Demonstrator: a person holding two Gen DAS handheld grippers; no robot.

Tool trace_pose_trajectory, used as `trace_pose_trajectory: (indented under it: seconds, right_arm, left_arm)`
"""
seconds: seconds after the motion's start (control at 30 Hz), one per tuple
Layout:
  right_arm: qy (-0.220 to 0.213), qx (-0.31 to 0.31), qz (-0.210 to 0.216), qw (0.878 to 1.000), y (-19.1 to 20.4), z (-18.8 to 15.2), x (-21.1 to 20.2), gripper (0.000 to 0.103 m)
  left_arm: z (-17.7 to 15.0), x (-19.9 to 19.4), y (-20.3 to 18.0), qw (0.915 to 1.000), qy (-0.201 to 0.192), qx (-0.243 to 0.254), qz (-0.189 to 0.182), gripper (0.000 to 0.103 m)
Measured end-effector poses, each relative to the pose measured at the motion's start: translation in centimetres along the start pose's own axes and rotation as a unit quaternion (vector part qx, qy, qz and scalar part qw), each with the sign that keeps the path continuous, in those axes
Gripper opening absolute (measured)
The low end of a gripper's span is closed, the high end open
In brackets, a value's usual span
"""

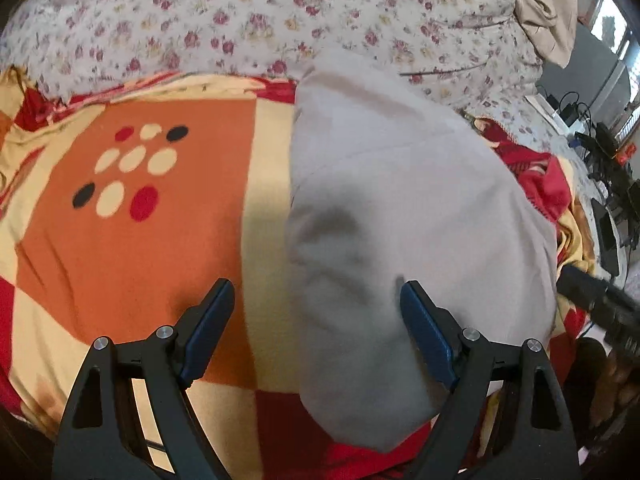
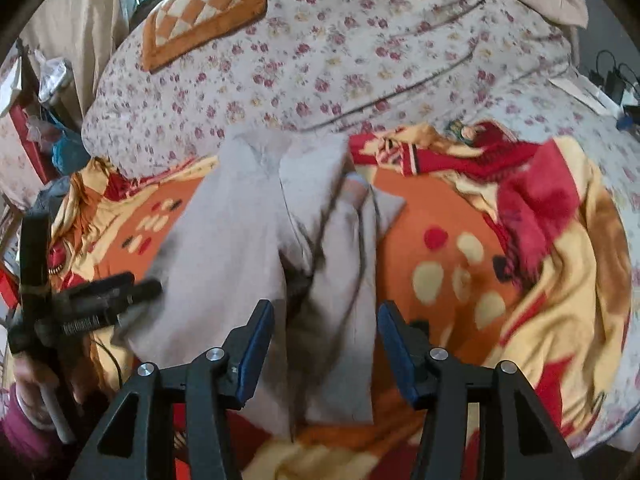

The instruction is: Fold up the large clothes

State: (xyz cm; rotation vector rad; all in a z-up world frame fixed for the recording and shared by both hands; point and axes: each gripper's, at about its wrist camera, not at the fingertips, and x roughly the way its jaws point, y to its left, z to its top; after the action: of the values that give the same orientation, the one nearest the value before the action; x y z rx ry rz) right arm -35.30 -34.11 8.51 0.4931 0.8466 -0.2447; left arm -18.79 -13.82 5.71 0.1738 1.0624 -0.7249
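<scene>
A large light-grey garment (image 1: pixel 400 200) lies folded lengthwise on an orange, red and cream blanket (image 1: pixel 132 260). My left gripper (image 1: pixel 316 286) hovers over the garment's left edge, jaws wide open, nothing between the blue pads. In the right wrist view the grey garment (image 2: pixel 240 240) runs up the middle in long overlapping folds. My right gripper (image 2: pixel 325 307) stands open above its near end, pads apart from the cloth. The left gripper (image 2: pixel 100 300) shows at the left there, held by a hand (image 2: pixel 32 392). The right gripper (image 1: pixel 600 300) pokes in at the left view's right edge.
A floral quilt (image 2: pixel 340 60) is heaped behind the blanket, with an orange checked cushion (image 2: pixel 204 12) on it and beige cloth (image 1: pixel 544 12) at the far right. Cables and black devices (image 1: pixel 608 152) sit beside the bed on the right. Clutter (image 2: pixel 44 128) stands at the left.
</scene>
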Motion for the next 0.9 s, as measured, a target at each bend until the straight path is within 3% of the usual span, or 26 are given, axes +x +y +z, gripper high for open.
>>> trace_pose_trajectory:
  seconds: [0.1,0.17,0.23,0.27,0.3,0.4,0.5,0.63,0.67,0.73,0.77,0.8,0.9]
  right_arm:
    - [0.025,0.016,0.04,0.999,0.5,-1.3,1.7,0.052]
    - [0.039,0.021,0.034,0.998,0.9,-1.7,3.3,0.052]
    - [0.036,0.039,0.031,0.998,0.8,-1.9,4.3,0.036]
    - [0.029,0.036,0.041,0.998,1.0,-1.7,3.9,0.015]
    - [0.02,0.024,0.04,0.999,1.3,-1.7,3.2,0.006]
    - [-0.018,-0.026,-0.007,0.999,2.1,-1.1,0.4,0.0]
    - [-0.012,-0.03,-0.074,0.997,0.7,-0.9,0.9,0.0]
    - [0.009,0.037,-0.026,0.999,-1.5,-1.9,1.8,0.0]
    - [-0.002,0.053,-0.009,0.999,-1.6,-1.9,1.3,0.002]
    - [-0.018,0.065,0.013,0.998,-1.4,-2.0,0.2,0.019]
    - [-0.021,0.06,0.019,0.998,-1.1,-1.9,-0.2,0.042]
    - [-0.025,0.054,0.023,0.998,-0.7,-1.8,-0.6,0.055]
    - [-0.04,0.021,0.017,0.999,1.6,-1.7,-1.2,0.055]
  left_arm:
    - [-0.5,0.3,-0.7,0.9998,-0.006,0.017,0.01,0.086]
    - [-0.7,0.4,-1.0,0.9995,-0.012,0.026,0.012,0.086]
    - [-0.8,0.3,-1.0,0.9995,-0.013,0.027,0.007,0.086]
    - [-0.7,0.1,-0.9,0.9995,-0.014,0.026,0.003,0.086]
    - [-0.7,-0.3,-0.8,0.9995,-0.019,0.024,-0.006,0.085]
    - [-0.5,-1.0,-1.0,0.9988,-0.038,0.023,-0.021,0.086]
    - [-0.6,-0.1,-1.7,0.999,-0.025,0.037,-0.008,0.086]
    - [-1.1,0.9,-1.9,0.9992,-0.012,0.039,0.0,0.086]
    - [-1.1,0.8,-1.9,0.9992,-0.012,0.039,-0.001,0.086]
    - [-1.1,0.9,-1.8,0.9993,-0.01,0.036,-0.003,0.086]
    - [-1.1,0.8,-1.8,0.9994,-0.01,0.034,-0.003,0.086]
    - [-1.1,0.8,-1.8,0.9994,-0.011,0.034,-0.002,0.086]
    - [-1.3,0.2,-2.2,0.9987,-0.028,0.043,0.007,0.086]
